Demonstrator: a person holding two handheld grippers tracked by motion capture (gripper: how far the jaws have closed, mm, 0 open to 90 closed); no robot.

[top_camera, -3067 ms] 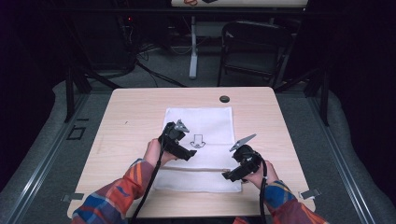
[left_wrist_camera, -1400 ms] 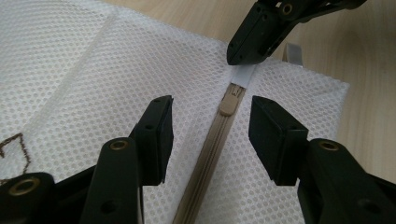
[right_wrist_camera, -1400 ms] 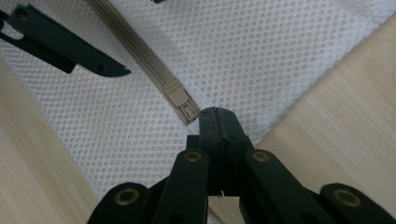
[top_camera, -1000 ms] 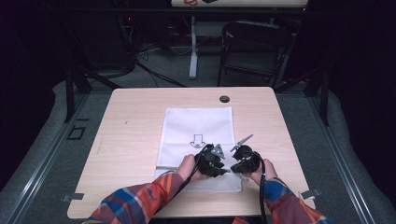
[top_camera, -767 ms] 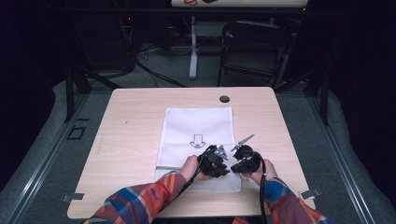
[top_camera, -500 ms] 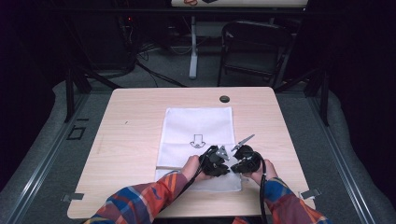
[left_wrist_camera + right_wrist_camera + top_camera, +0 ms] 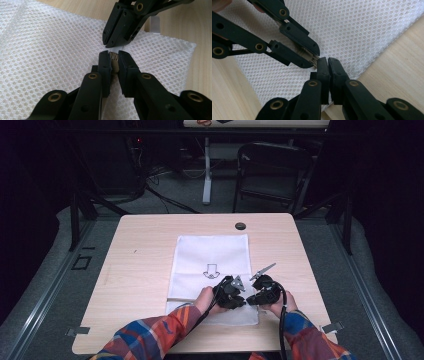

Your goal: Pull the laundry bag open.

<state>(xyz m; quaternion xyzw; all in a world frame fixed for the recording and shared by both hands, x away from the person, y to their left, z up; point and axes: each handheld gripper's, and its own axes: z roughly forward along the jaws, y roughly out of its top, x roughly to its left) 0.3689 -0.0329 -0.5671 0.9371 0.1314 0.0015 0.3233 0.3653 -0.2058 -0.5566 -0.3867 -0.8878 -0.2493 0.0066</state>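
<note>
The white mesh laundry bag (image 7: 210,265) lies flat at the middle of the wooden table (image 7: 140,250), a black arrow mark (image 7: 211,270) printed on it. Both grippers meet tip to tip over its near right corner. The left gripper (image 7: 113,56), whose jaws have just been closing, is clamped on a small tab (image 7: 114,57) raised from the mesh. The right gripper (image 7: 327,59) has its jaws together, pinching the mesh just beside that tab. A black round cap (image 7: 240,226) sits near the table's far edge
</note>
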